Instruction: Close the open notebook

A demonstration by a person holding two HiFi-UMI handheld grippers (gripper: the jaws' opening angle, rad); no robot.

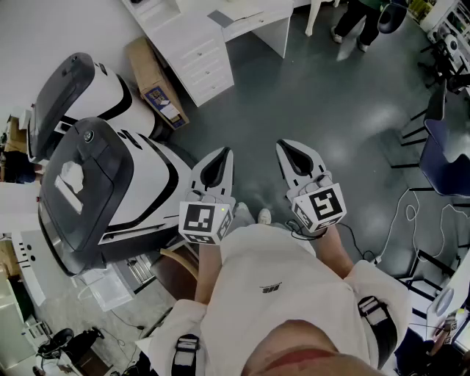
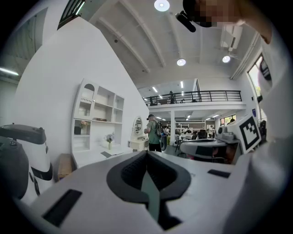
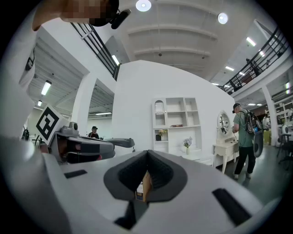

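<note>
No notebook shows in any view. In the head view my left gripper (image 1: 219, 153) and right gripper (image 1: 288, 146) are held side by side in front of the person's body, pointing forward over the grey floor. Both have their jaws pressed together with nothing between them. Each carries a marker cube (image 1: 206, 222) (image 1: 319, 207) near the wrist. Along the jaws, the left gripper (image 2: 147, 153) faces a white shelf unit (image 2: 95, 119) and a desk. The right gripper (image 3: 147, 153) points at the same shelf unit (image 3: 176, 123).
Two large white and black machines (image 1: 88, 183) stand close at the left. A cardboard box (image 1: 156, 82) leans beside a white drawer desk (image 1: 197, 45). A person (image 1: 357, 22) stands at the far end. A dark chair (image 1: 448, 158) and floor cables (image 1: 400, 220) lie to the right.
</note>
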